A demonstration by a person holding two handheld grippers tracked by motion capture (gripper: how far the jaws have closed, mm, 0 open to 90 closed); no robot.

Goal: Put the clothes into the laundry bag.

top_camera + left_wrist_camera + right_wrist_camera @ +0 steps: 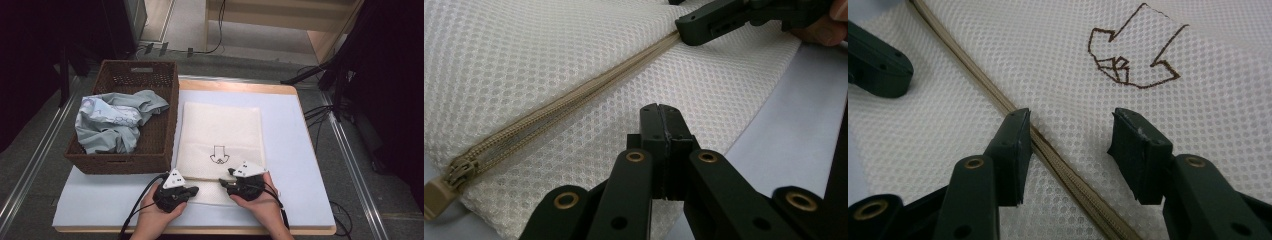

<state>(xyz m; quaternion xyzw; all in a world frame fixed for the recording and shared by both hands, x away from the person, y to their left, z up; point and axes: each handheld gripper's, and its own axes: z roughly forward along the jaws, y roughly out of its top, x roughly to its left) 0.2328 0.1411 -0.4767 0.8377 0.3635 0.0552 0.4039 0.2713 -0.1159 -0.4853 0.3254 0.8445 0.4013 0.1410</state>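
A white mesh laundry bag (222, 132) lies flat on the table, with a drawn arrow (219, 154) on it. A beige zipper (574, 100) runs along its near edge, and the pull (444, 182) sits at the end. My left gripper (192, 190) rests at the bag's near left edge, jaws shut together (663, 120) over the mesh; nothing shows between them. My right gripper (226, 181) hovers open low over the bag (1070, 135), and the zipper (1058, 160) passes beside its left jaw. The arrow (1133, 55) lies just beyond its jaws.
A brown wicker basket (167, 107) stands at the left of the table, holding crumpled pale blue clothes (115, 120). The bag lies on a light blue mat (300, 165) with bare room to the right. Dark stands and cables surround the table.
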